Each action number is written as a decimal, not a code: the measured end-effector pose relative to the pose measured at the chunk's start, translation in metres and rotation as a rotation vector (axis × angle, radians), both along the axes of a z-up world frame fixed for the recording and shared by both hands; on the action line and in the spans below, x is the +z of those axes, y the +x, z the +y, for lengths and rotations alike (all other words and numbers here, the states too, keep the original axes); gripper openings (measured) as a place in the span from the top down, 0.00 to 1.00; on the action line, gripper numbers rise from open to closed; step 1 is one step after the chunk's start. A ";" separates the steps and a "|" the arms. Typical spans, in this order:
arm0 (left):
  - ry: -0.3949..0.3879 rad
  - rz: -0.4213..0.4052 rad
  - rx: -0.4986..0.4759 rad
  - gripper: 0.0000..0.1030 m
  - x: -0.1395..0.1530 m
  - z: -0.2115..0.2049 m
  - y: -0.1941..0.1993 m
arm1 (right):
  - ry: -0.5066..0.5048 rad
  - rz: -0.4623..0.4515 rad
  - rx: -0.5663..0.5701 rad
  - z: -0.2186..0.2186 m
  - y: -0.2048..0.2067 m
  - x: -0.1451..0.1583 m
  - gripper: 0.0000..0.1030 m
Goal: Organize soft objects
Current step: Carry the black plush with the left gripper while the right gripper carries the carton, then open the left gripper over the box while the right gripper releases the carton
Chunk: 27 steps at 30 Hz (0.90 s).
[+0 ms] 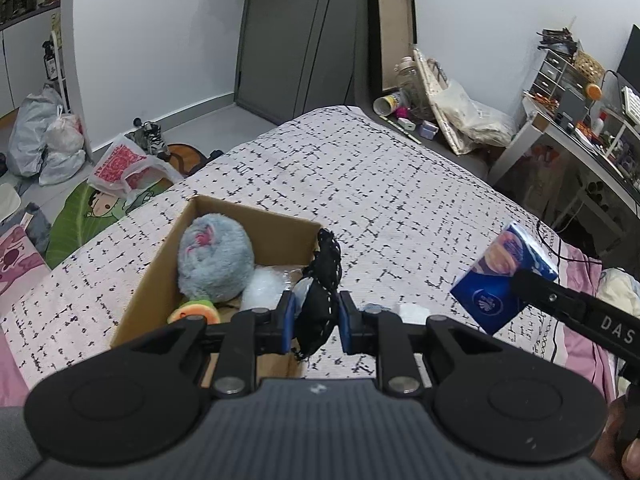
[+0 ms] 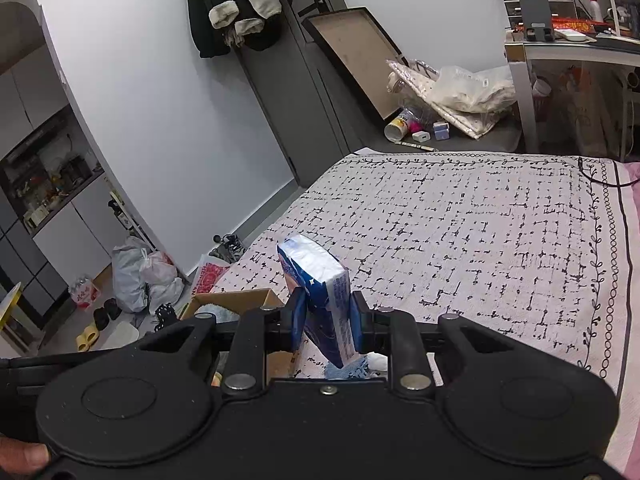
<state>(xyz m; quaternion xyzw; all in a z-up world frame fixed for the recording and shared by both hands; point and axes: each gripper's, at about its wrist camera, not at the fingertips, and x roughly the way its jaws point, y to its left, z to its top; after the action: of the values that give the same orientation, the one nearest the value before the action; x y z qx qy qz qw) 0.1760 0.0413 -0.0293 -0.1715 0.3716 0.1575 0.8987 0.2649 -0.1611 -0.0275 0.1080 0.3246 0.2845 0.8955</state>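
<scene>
My left gripper (image 1: 317,320) is shut on a black fabric item with white stitching (image 1: 322,280) and holds it above the right edge of an open cardboard box (image 1: 160,276) on the bed. The box holds a grey plush toy (image 1: 214,260), a green and orange plush (image 1: 196,312) and a clear plastic bag (image 1: 262,290). My right gripper (image 2: 326,318) is shut on a blue tissue pack (image 2: 320,292) and holds it above the bed. That pack also shows at the right of the left wrist view (image 1: 502,280). A corner of the box shows in the right wrist view (image 2: 236,300).
The bed has a white cover with black dashes (image 1: 380,192). A small white item (image 1: 414,314) and a light blue cloth (image 2: 348,368) lie on it below the grippers. Bags (image 1: 44,140) clutter the floor at left. A desk (image 1: 580,140) stands at right.
</scene>
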 end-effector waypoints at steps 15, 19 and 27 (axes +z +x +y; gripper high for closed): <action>-0.092 0.066 0.081 0.80 -0.036 0.061 -0.005 | -0.064 0.001 0.095 0.058 -0.009 -0.008 0.78; -0.122 0.081 0.089 0.80 -0.045 0.073 -0.008 | -0.095 0.001 0.108 0.074 -0.011 -0.013 0.78; -0.162 0.125 0.099 0.79 -0.068 0.093 -0.010 | -0.134 -0.003 0.123 0.097 -0.016 -0.018 0.78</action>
<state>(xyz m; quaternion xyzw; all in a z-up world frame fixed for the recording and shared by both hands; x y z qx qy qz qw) 0.1664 0.1338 -0.0975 -0.2517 0.4293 0.1813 0.8482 0.2493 -0.0639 -0.0452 0.0272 0.3476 0.3170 0.8820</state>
